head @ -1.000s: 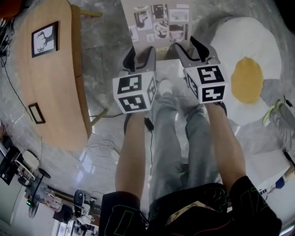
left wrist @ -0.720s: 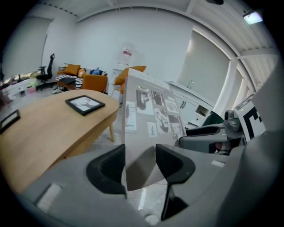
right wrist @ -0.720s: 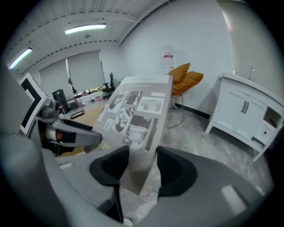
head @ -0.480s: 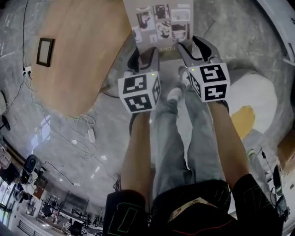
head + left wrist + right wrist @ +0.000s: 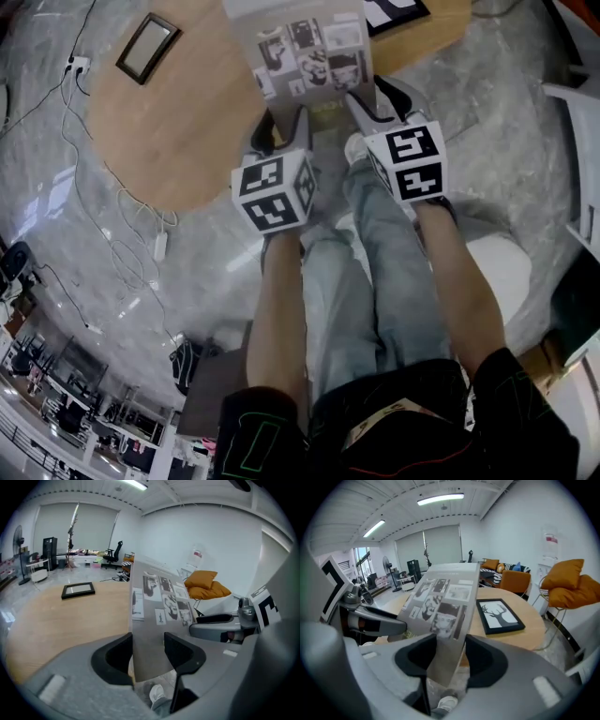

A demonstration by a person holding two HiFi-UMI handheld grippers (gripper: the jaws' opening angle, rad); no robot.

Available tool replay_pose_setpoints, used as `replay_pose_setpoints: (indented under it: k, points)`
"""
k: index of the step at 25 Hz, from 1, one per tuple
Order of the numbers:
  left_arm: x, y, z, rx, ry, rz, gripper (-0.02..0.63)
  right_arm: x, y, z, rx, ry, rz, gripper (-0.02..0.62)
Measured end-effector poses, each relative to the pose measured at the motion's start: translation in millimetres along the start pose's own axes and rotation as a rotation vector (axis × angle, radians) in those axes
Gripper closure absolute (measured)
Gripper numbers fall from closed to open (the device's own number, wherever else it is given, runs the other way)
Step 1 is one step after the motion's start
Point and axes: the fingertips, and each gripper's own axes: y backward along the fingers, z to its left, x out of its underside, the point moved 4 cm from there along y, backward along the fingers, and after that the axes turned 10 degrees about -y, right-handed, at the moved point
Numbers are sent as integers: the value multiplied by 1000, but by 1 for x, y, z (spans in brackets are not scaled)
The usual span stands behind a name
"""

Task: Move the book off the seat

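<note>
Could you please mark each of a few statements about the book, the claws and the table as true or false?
1. Both the left claw and the right claw are clamped on the grey book. True.
2. The book lies flat on the wooden table. False: the claws hold it up by its lower edge, off the tabletop.
3. A framed deer picture lies on the table. True.
4. The cushions by the white wall are blue. False: they are orange.
</note>
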Motion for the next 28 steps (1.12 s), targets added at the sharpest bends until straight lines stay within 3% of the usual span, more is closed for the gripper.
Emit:
replay_pose_setpoints:
  k: [6,10,14,21,23,25,27,28]
  points:
    - [14,-16,-8,-132,100,29,403,3,-30,-18,-146,77,64,402]
    - [3,-31,51,-202,164,57,403,-28,-92,9,-218,104,127,402]
    - [-14,-49,99,-211,224,75,400,-62,-137,30,-233,125,166,407]
    - [-1,-63,94,-205,311,93,387,-61,-141,27,-208,239,181,417]
    - [0,-59,89,-204,284,105,384,-59,-135,25,-204,239,190,417]
    - [-7,-54,94,-228,205,125,377,-62,-135,27,-204,248,231,417]
    - [-24,-43,109,-255,155,86,444,-76,-139,39,-220,277,259,417]
    - [-35,-37,117,-261,158,53,467,-87,-139,44,-227,287,255,473]
